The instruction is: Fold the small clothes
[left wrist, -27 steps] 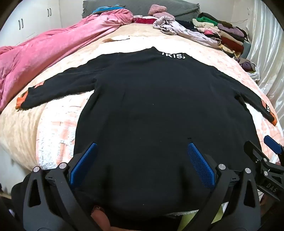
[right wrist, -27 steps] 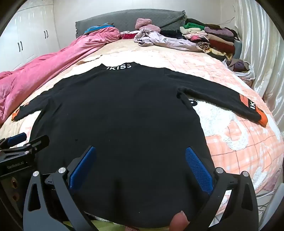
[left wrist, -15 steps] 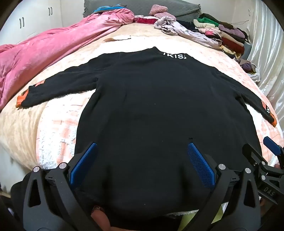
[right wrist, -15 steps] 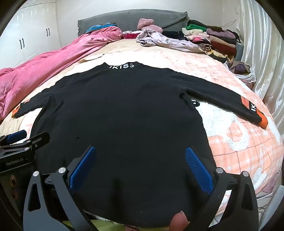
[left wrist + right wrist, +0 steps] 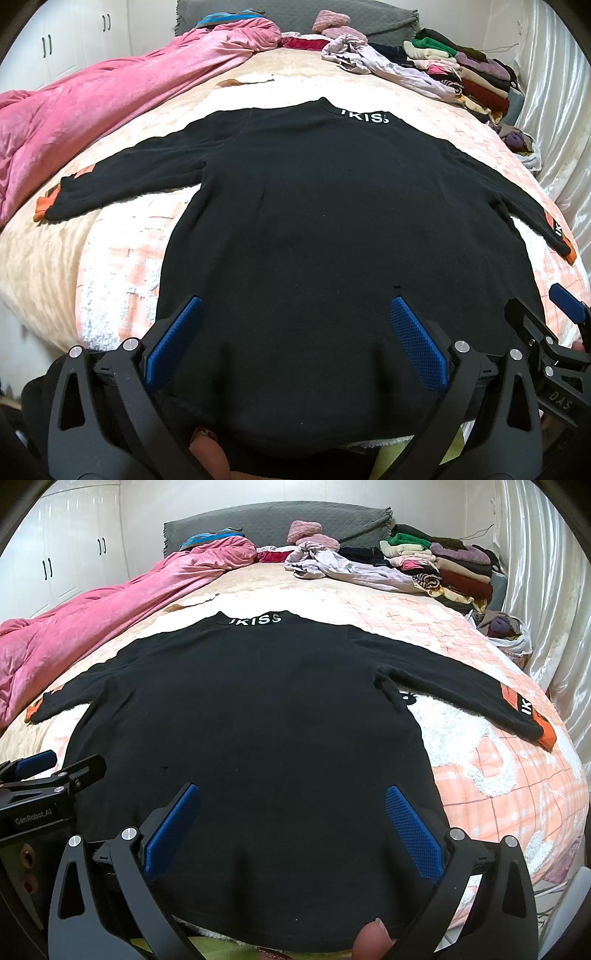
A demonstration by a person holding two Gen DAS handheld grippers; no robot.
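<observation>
1. Black sweater (image 5: 332, 221) lies flat on the bed (image 5: 122, 266), both sleeves spread out, neck band with white lettering at the far end, hem nearest the cameras
2. Orange cuffs (image 5: 546, 734) show at the sleeve ends
3. Left gripper (image 5: 295, 314) hovers over the hem, blue fingers (image 5: 173, 343) spread wide, nothing pinched between them
4. Right gripper (image 5: 291, 801) the same: fingers (image 5: 413, 827) spread wide above the hem, holding nothing
5. Pink duvet (image 5: 92, 627) bunched along the left edge of the bed
6. Stack of folded clothes (image 5: 443, 565) at the far right corner, loose garments (image 5: 332, 565) beside it near the grey headboard (image 5: 266, 520)
</observation>
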